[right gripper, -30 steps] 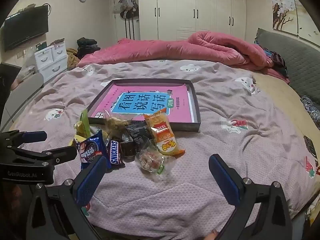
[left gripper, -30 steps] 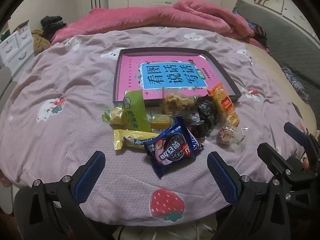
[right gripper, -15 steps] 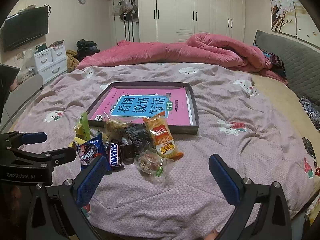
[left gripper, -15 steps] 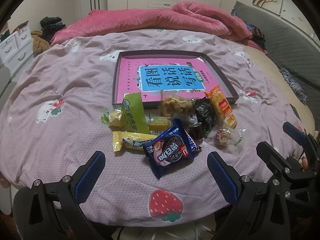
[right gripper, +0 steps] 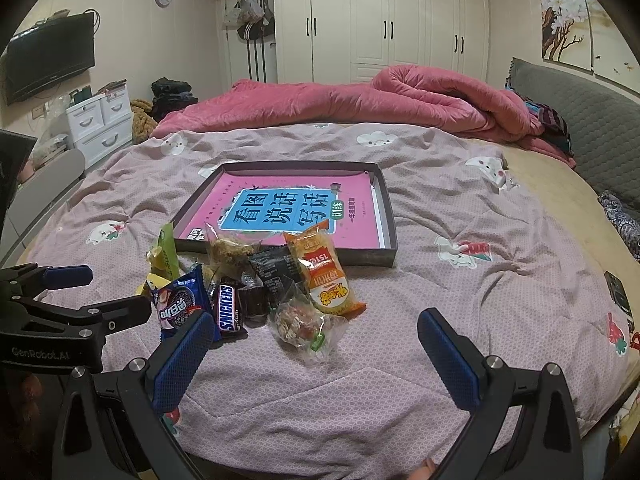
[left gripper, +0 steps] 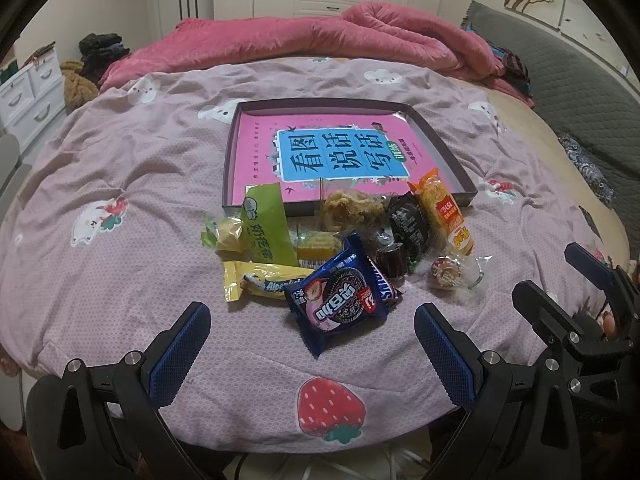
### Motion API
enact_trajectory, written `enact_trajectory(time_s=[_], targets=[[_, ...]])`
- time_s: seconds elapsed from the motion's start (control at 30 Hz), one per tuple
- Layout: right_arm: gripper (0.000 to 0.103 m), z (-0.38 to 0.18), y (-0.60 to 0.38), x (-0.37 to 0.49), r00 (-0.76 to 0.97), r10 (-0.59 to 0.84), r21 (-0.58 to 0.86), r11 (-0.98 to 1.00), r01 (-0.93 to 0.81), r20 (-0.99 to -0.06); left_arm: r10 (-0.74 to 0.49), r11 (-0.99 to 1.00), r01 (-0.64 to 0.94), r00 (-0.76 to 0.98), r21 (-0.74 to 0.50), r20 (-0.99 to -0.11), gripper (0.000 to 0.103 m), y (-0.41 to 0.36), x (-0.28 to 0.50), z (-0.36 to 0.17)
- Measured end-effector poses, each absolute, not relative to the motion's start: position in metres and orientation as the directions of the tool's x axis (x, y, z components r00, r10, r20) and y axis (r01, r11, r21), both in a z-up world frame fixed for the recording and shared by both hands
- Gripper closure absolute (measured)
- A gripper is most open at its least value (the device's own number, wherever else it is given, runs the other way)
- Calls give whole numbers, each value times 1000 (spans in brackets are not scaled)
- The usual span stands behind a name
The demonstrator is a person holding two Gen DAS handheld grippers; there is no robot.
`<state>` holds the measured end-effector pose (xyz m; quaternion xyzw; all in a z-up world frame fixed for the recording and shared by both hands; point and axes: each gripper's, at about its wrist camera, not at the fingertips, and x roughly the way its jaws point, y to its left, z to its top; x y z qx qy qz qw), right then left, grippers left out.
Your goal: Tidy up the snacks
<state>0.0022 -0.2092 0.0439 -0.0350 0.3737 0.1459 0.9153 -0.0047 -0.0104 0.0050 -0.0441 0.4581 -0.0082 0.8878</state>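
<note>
Surface: bed (left gripper: 120,168) under mauve cartoon-print quilt.
Far end: rumpled pink duvet (left gripper: 320,40).
Middle: shallow dark tray (left gripper: 440,144) holding a pink book.
Near edge: heap of packaged snacks (left gripper: 344,256), touching the tray's front wall.

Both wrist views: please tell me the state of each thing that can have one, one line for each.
Left gripper: open, empty, above the bedspread.
Right gripper: open, empty.
Box: open, no lid, a pink book flat inside.
Cookie packet: sealed, lying on the bedspread, outside the box.
Orange packet: sealed, its far end resting against the box wall.
Wardrobe doors: shut.
Television: off.
</note>
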Motion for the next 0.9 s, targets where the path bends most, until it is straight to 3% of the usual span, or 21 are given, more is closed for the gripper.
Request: enact_trajectory(time_s=[0.9], targets=[[1, 38, -210, 4, 665, 244, 57, 955, -290, -706, -78, 993, -33, 547, -115, -834, 2, -6, 0, -5]])
